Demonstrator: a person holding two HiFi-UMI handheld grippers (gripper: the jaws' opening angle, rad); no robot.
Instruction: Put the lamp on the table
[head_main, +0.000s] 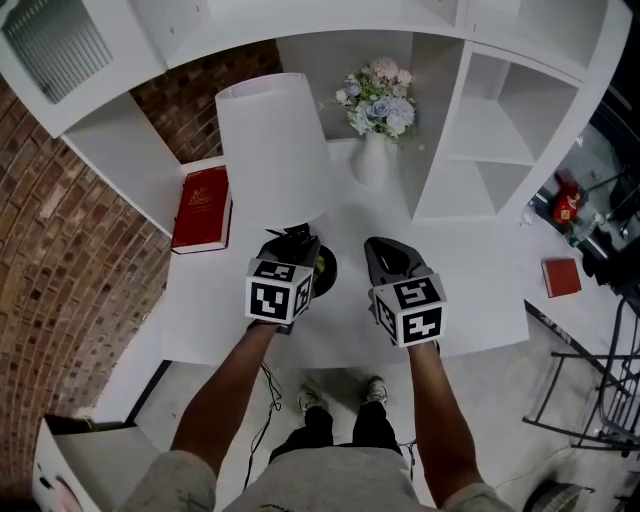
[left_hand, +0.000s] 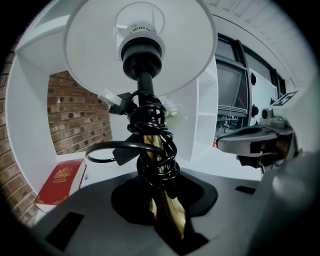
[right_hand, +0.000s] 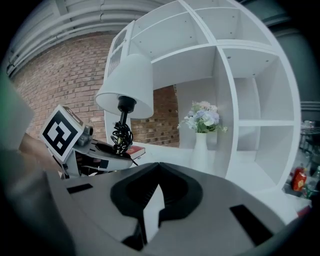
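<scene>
The person's forearms (head_main: 225, 400) reach in from the near edge of the head view, a gripper in each hand. The left gripper (head_main: 295, 238) pinches the lamp (head_main: 270, 150) by its brass stem (left_hand: 169, 207), just below the black cord (left_hand: 152, 150) wound round it. The white shade (left_hand: 100, 50) rises above and ahead of the jaws. The lamp is held over the table (head_main: 470, 300) — whether its dark base (head_main: 323, 268) touches the top I cannot tell. The right gripper (head_main: 385, 250), just to the right of the left one, has its jaws pressed together with nothing between them. Ahead and to the left of the left gripper lies a red book (head_main: 203, 208). Ahead of the right gripper stands a white vase (head_main: 372, 158) of flowers — behind it, white shelves (head_main: 500, 130).
</scene>
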